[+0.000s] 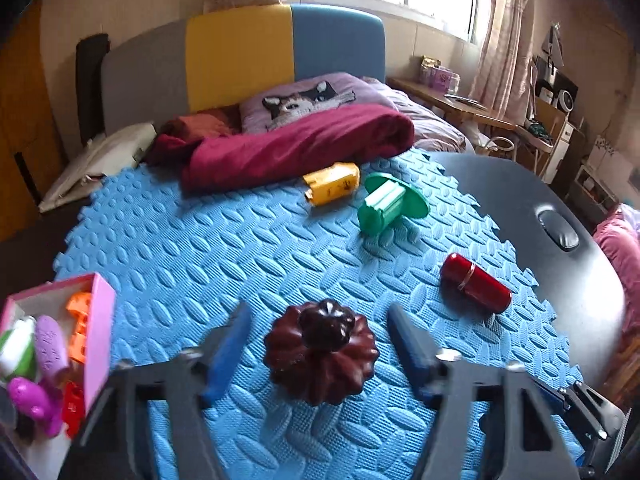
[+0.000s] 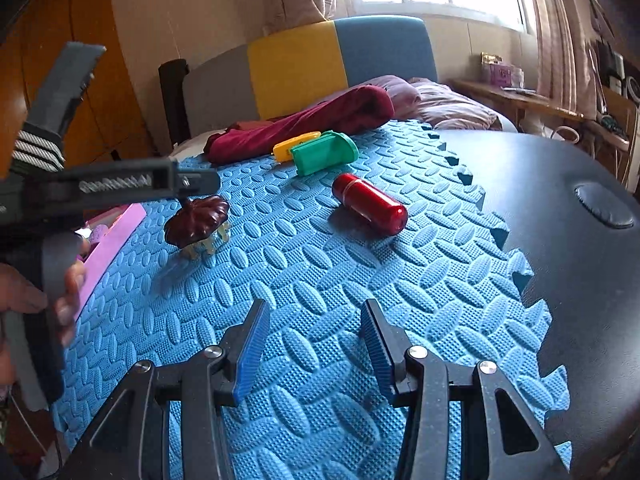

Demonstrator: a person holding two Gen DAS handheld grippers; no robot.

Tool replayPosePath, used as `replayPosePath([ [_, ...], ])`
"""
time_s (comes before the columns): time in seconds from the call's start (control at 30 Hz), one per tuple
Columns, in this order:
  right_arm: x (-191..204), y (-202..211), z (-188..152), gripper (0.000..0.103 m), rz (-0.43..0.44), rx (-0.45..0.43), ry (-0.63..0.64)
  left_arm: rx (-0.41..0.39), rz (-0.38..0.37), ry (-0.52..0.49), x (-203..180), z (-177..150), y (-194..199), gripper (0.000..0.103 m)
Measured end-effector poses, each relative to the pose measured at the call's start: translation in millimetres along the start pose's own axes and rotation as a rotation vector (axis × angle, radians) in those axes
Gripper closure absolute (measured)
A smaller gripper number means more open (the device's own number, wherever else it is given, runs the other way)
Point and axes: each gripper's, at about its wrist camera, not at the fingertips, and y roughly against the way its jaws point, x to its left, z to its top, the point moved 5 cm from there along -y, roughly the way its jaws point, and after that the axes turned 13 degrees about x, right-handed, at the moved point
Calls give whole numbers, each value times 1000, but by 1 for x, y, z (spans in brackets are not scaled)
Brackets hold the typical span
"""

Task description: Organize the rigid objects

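Your left gripper [image 1: 320,344] is the one near the work: its blue ribbed fingers [image 1: 230,350] stand wide apart, one on each side of the dark brown fluted piece [image 1: 320,354], and they do not touch it. This piece sits straight ahead between them on the blue foam mat [image 1: 192,248]. It is round with a knob on top, so it has no real long axis; I think any closing direction will serve, but the glossy ribbed skirt may slip if you close too high on the knob. In the right view it seems to rest on a pale clear thing, which I cannot identify.

Your right gripper [image 2: 316,344] is also open and holds nothing, with only mat under it.

To your left, just beside the left gripper, the pink box [image 1: 102,320] already holds several small plastic toys; probably this is the goal.

Farther on lies the red metal cylinder [image 2: 370,208], smooth and shiny, its long axis running diagonally, nearer to your right hand. Beyond it are the green plastic piece [image 1: 386,206] with a round flange, and the yellow block [image 1: 332,188], near the folded maroon blanket [image 1: 296,148].
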Motion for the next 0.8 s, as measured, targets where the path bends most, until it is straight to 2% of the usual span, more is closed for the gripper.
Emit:
replayPosePath([
  [0.03,0,0,0,55,4,-2,-2,4,0,0,0,-1,-2,58],
  [0.1,-1,0,0,55,9,-4,-5,-12,4,-14,-1,-1,-2,63],
  [0.17,-1,1,-1,55,12,-6,-7,-24,-2,-31,-2,-2,0,75],
  [0.23,-1,1,-1,55,17,-8,-9,-33,-1,-41,-3,-4,3,79],
  [0.47,-2,2,-1,55,25,-12,-15,-36,-47,-13,1,-16,14,79],
  [0.67,-2,2,0,55,20,-2,-16,-35,-54,6,5,-31,22,79],
  [0.8,0,3,10,55,-21,13,9,-37,-40,-8,7,-41,28,79],
])
